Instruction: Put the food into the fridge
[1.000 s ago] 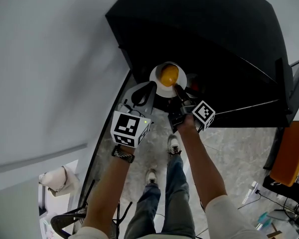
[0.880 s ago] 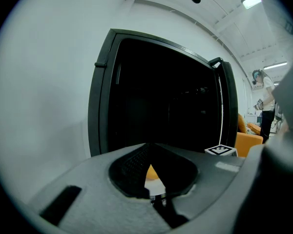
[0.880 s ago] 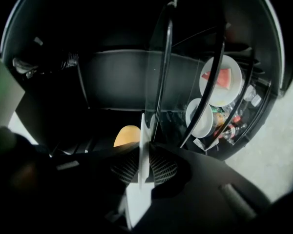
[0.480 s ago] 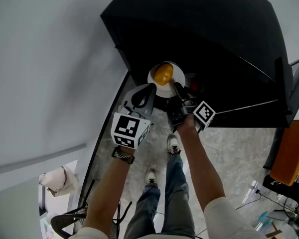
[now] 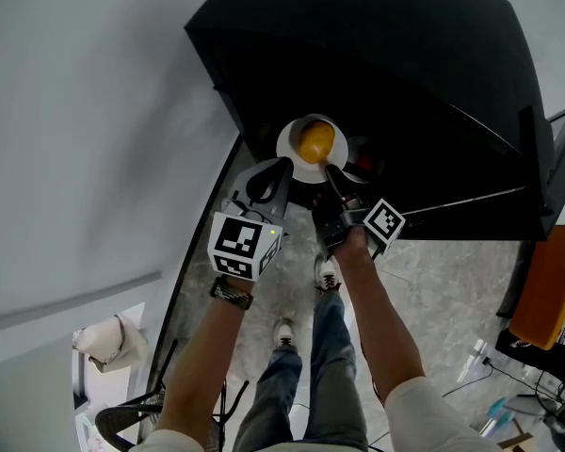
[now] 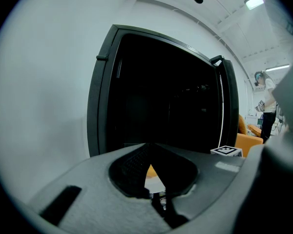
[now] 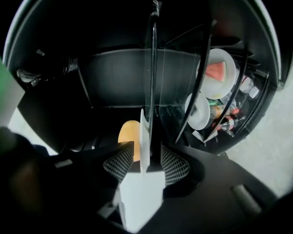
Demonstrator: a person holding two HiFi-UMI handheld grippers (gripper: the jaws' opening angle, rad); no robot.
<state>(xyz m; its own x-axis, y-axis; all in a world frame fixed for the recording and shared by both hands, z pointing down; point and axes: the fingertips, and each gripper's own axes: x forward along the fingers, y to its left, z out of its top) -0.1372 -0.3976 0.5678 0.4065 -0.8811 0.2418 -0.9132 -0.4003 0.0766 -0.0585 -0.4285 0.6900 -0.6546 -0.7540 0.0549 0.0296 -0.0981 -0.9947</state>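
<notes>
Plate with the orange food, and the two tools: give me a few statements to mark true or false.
1. The plate carries one orange food. True.
2. The right tool is clamped tight on the plate's rim. False: its jaws are opening, and the rim stands between the pads without being pressed.
3. The left tool holds a bottle. False: it is shut and empty.
4. Other plates sit inside the fridge. True.

Bright, even room light from ceiling strip lights (image 6: 254, 2); fridge interior (image 5: 377, 73) nearly black, detail lost. Gripper views: fisheye distortion, dark vignetted corners, soft foreground.
</notes>
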